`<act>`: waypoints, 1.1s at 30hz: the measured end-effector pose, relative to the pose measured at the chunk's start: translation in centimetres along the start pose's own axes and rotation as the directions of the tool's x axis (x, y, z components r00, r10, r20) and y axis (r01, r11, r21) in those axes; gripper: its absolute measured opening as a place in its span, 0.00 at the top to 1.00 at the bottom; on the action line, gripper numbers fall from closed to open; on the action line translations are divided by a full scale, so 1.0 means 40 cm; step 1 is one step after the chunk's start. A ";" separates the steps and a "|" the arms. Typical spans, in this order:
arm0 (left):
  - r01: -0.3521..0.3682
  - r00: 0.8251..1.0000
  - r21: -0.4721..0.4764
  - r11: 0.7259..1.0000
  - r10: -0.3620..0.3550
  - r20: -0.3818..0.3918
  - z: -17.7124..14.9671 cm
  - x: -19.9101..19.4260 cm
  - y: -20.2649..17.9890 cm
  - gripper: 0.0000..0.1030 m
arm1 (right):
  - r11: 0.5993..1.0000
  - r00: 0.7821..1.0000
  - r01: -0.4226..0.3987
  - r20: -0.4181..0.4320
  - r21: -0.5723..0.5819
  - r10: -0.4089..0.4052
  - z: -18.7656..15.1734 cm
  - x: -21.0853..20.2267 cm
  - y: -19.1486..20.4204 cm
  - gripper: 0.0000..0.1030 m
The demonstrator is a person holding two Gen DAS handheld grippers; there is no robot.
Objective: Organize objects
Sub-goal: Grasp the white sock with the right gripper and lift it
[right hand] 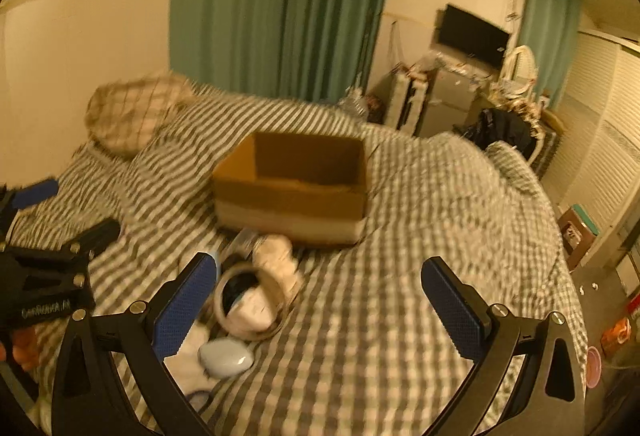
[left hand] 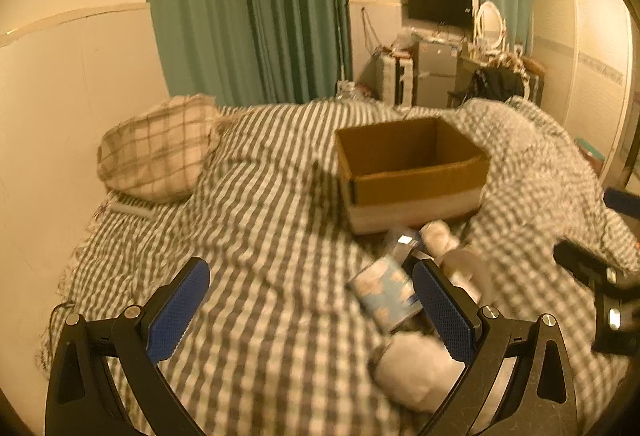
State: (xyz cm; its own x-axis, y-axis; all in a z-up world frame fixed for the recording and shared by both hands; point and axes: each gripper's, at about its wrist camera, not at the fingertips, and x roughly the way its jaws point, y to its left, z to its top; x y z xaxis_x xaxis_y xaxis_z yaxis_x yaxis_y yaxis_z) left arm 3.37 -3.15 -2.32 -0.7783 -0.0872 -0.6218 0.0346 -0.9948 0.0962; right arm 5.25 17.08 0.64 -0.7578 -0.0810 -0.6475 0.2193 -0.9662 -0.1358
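Observation:
An open cardboard box [left hand: 412,172] stands on the checked bed cover; it also shows in the right wrist view [right hand: 292,188]. In front of it lies a small heap: a light blue printed pack [left hand: 386,290], a tape roll [right hand: 250,300], white soft items [left hand: 416,372] and a pale blue oval object [right hand: 226,358]. My left gripper [left hand: 312,312] is open and empty, above the cover, left of the heap. My right gripper [right hand: 320,312] is open and empty, with its left finger [right hand: 184,310] over the heap. Each gripper shows at the other view's edge.
A checked pillow [left hand: 156,152] lies at the bed's far left by the wall. Green curtains [left hand: 248,8] hang behind. A TV, fridge and cluttered dresser stand at the back right. Small items lie on the floor right of the bed [right hand: 616,332].

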 end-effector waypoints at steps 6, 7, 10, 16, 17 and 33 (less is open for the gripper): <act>-0.010 0.998 -0.012 1.000 0.009 -0.055 -0.056 0.031 0.034 0.00 | 0.990 0.979 -0.125 -0.172 -0.069 0.111 -0.103 0.066 0.098 0.01; -0.010 0.998 -0.012 1.000 0.010 -0.059 -0.061 0.034 0.037 0.00 | 0.987 0.974 -0.137 -0.196 -0.084 0.118 -0.119 0.073 0.116 0.01; -0.010 0.998 -0.015 1.000 0.009 -0.062 -0.072 0.040 0.041 0.00 | 0.980 0.961 -0.161 -0.244 -0.121 0.128 -0.157 0.086 0.153 0.02; -0.002 0.997 -0.015 1.000 0.001 -0.071 -0.087 0.049 0.045 0.00 | 0.961 0.935 -0.223 -0.313 -0.161 0.165 -0.197 0.121 0.220 0.21; -0.004 0.997 -0.015 1.000 0.003 -0.075 -0.087 0.049 0.043 0.00 | 0.960 0.933 -0.228 -0.318 -0.160 0.169 -0.199 0.124 0.224 0.32; 0.061 0.992 0.017 0.998 -0.059 -0.111 -0.065 0.096 -0.029 0.00 | 0.984 0.982 -0.180 -0.054 -0.010 0.179 -0.049 0.025 0.043 0.74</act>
State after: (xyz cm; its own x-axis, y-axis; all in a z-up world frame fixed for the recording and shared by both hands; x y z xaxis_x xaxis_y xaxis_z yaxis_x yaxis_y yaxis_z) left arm 1.99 -2.49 -6.85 -0.7049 -0.0338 -0.7085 -0.0235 -0.9972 0.0709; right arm 6.07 15.81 -1.69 -0.6718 -0.2394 -0.7010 0.3582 -0.9333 -0.0245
